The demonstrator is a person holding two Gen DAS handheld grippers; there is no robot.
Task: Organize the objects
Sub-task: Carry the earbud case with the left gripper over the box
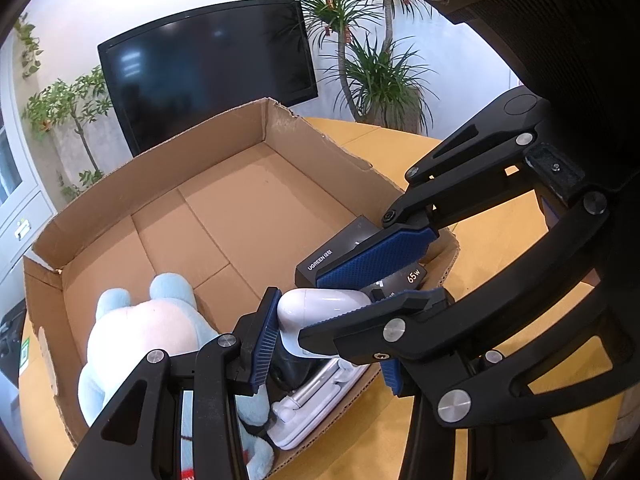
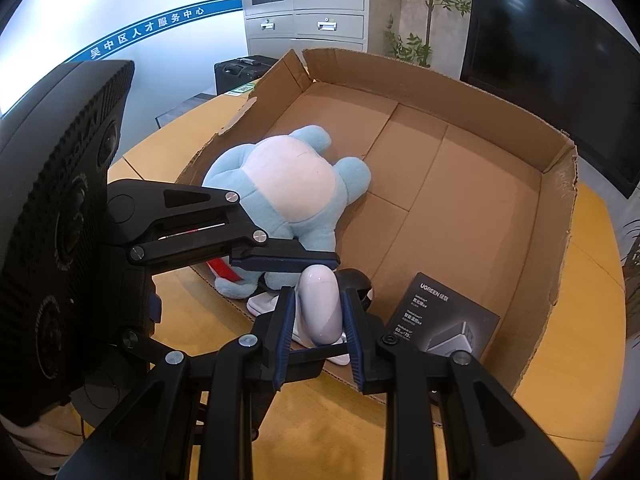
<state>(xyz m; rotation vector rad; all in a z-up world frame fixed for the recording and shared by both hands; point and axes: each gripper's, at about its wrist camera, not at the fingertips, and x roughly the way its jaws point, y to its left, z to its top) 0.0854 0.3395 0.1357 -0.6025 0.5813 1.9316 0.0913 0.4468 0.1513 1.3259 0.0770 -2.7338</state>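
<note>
Box sits on a yellow table, and most of the stuff is already in it at the near edge. From the left wrist view, both grippers meet over a white gadget with a rounded top, standing upright on a folded white base. Left gripper has its pads clamped on the sides of the rounded part. Right gripper reaches in from the right, and from here I can't tell what it's pinching. My guess is two claws on one item because it's top-heavy and would tip if let go. Plush lies just left of it, and a black Ugreen carton sits right behind.

From the right wrist view, the right gripper is squeezed on that same gadget, with the left gripper crossing in above it. Plush is touching or almost touching the gadget, so there's barely any room that side. Carton lies flat to the right. The back of the box is wide open.
</note>
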